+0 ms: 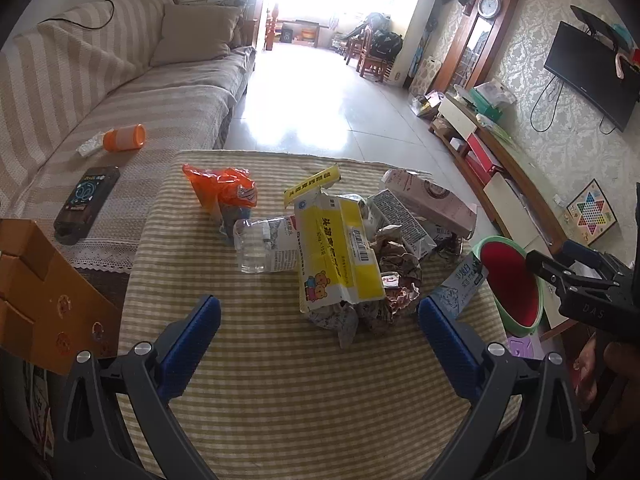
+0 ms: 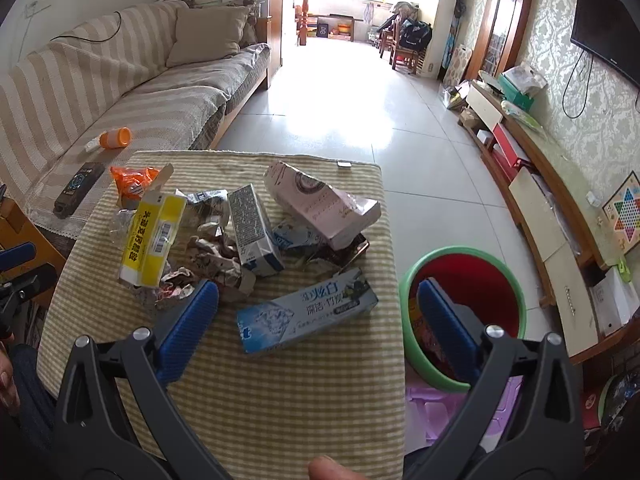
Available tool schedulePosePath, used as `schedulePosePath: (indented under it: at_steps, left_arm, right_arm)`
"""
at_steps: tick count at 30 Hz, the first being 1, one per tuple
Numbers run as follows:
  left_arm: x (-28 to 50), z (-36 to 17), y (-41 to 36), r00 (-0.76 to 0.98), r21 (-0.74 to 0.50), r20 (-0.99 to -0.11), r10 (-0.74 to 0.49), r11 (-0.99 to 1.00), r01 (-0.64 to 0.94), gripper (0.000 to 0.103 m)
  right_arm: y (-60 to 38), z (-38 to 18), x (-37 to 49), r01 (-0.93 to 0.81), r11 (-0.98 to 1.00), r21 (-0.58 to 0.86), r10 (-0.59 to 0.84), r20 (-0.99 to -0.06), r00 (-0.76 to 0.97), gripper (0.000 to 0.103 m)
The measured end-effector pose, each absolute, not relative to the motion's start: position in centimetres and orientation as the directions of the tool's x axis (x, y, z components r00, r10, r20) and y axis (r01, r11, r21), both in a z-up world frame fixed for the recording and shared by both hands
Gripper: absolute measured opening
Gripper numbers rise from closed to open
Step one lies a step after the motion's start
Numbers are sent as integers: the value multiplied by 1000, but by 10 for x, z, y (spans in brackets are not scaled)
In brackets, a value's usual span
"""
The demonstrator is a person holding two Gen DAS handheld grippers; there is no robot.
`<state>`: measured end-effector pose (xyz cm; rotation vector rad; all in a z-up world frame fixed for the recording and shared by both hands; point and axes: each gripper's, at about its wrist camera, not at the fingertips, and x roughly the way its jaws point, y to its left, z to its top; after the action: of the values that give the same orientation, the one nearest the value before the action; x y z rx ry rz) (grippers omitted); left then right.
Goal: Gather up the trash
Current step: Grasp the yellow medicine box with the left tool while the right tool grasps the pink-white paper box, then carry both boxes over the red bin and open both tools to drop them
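A pile of trash lies on the striped tablecloth (image 1: 280, 380): a yellow box (image 1: 340, 256), a clear plastic bottle (image 1: 260, 248), an orange wrapper (image 1: 224, 188), a pink carton (image 2: 320, 204), crumpled paper (image 2: 212, 256) and a blue-white toothpaste box (image 2: 308, 316). A red bin with a green rim (image 2: 464, 312) stands right of the table. My left gripper (image 1: 320, 320) is open, just short of the yellow box. My right gripper (image 2: 318, 304) is open and empty above the toothpaste box, its right finger over the bin.
A striped sofa (image 1: 100, 92) at the left carries an orange cup (image 1: 124, 138) and a dark box (image 1: 86, 202). A cardboard box (image 1: 40, 292) sits near left. A low TV cabinet (image 2: 540, 184) runs along the right wall. Tiled floor lies beyond the table.
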<state>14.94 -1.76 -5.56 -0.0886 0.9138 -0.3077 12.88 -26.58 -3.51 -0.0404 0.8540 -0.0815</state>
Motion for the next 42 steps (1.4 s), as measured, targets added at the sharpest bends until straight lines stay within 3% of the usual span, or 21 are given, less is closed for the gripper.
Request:
schedulePosePath:
  at_steps: [15, 23, 29, 33, 34, 36, 38, 39, 40, 42]
  left_arm:
    - [225, -111, -43, 452, -271, -832, -320, 947, 172, 94]
    - [245, -133, -56, 400, -289, -855, -331, 944, 161, 87]
    - [248, -144, -62, 381, -291, -861, -337, 941, 173, 78]
    - [248, -148, -66, 367, -279, -869, -331, 942, 187, 66]
    - [248, -149, -67, 368, -277, -870, -329, 942, 190, 64]
    - [248, -147, -68, 373, -274, -867, -331, 941, 198, 62]
    - [247, -143, -69, 384, -265, -863, -328, 941, 209, 54]
    - [246, -142, -70, 388, -257, -863, -323, 943, 213, 38]
    - [245, -140, -71, 392, -246, -865, -313, 946, 213, 31]
    - [247, -137, -71, 400, -245, -861, -315, 945, 217, 31]
  right_arm:
    - [-274, -79, 240, -104, 977, -188, -91, -799, 595, 98]
    - [-273, -99, 278, -157, 961, -229, -102, -819, 565, 98]
    - [-269, -116, 296, -197, 951, -240, -99, -835, 541, 98]
    - [-267, -130, 304, -221, 943, -249, -107, -856, 506, 98]
    - [-265, -134, 305, -226, 941, -254, -114, -861, 495, 96]
    - [-265, -139, 306, -235, 939, -253, -115, -870, 479, 79]
    - [-264, -141, 305, -243, 939, -244, -106, -876, 471, 73]
    - [-265, -140, 303, -245, 939, -241, -99, -872, 479, 70]
    - [-265, -138, 302, -243, 941, -237, -95, -871, 482, 66]
    - [-265, -134, 300, -237, 945, -224, -85, -872, 483, 51]
